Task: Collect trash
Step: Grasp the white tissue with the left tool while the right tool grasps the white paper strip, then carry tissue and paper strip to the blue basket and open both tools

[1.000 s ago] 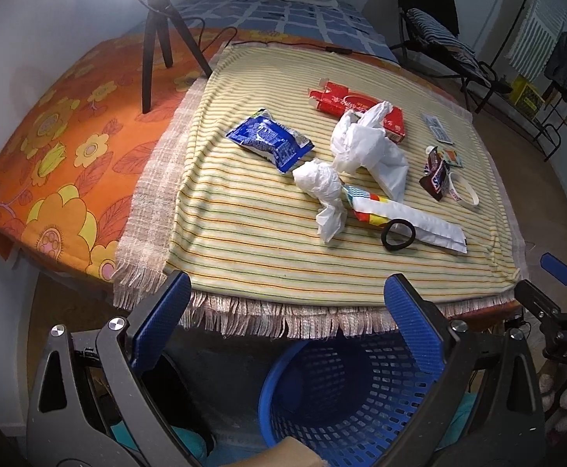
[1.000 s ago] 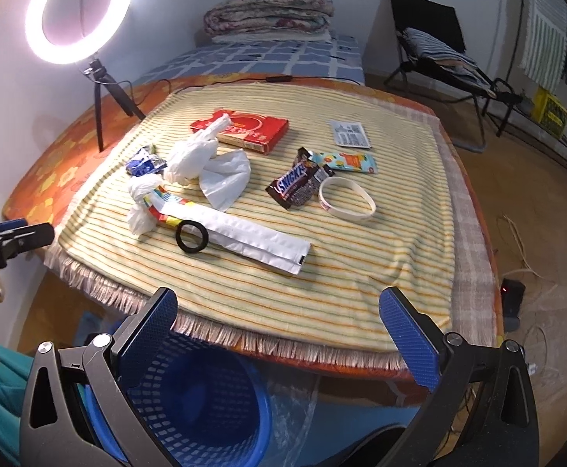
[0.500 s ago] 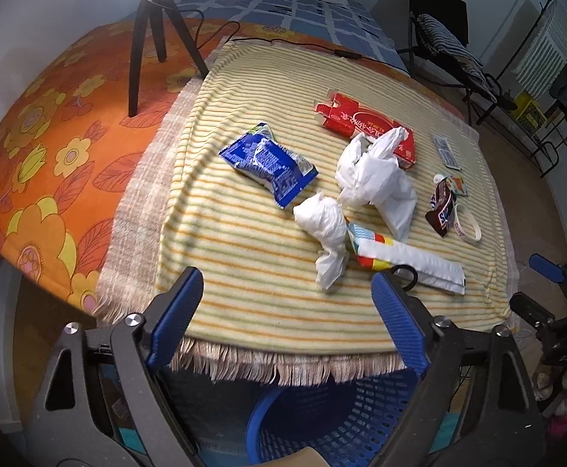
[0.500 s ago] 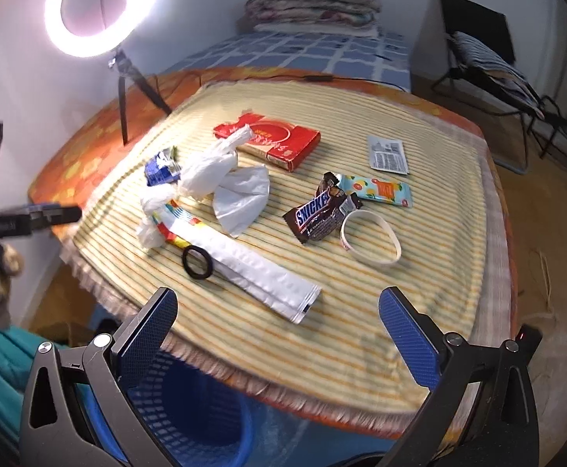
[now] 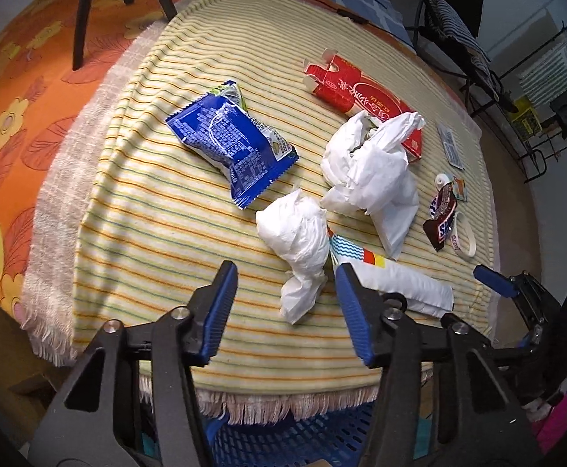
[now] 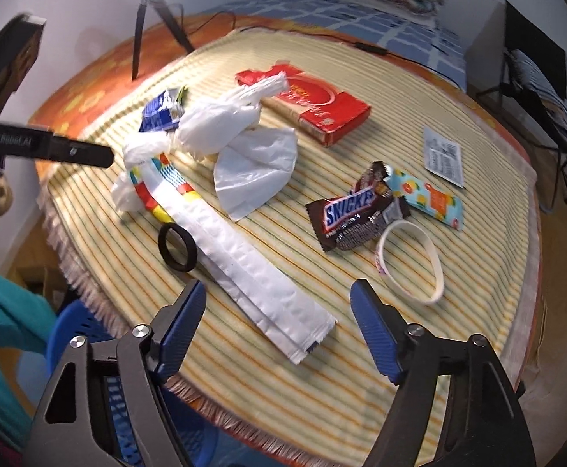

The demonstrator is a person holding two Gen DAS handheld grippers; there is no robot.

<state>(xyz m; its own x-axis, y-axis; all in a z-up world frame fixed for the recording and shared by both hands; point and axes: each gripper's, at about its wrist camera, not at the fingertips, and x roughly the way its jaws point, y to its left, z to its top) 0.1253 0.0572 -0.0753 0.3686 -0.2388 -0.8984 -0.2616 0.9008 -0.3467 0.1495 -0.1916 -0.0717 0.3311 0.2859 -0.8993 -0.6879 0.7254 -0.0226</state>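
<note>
Left gripper (image 5: 287, 303) jaws apart, holding nothing, low centre of the left view, lined up on the small tissue wad (image 5: 297, 241), whose tail lies between the fingertips; no contact that I can see. Right gripper (image 6: 277, 323) also spread and empty, bottom centre of the right view, over the near end of the long white wrapper (image 6: 240, 257). Progress looks like zero or near it: everything visible is still on the striped cloth (image 5: 147, 233). Left to collect, working outward: black ring (image 6: 176, 247) touching the wrapper's edge, white bag (image 6: 244, 144) mid frame, blue packet (image 5: 231, 144) upper left of the left view, red box (image 6: 314, 107) upper centre, Snickers (image 6: 355, 218) right of centre, bar wrapper (image 6: 429, 198) just beside it, white band (image 6: 410, 264) lower right, small sachet (image 6: 443, 155) far right. Blue bin (image 5: 295, 443) sits below the cloth fringe at bottom of frame; can't tell if anything's in it. My read: first pick is about to start, wad first.
</note>
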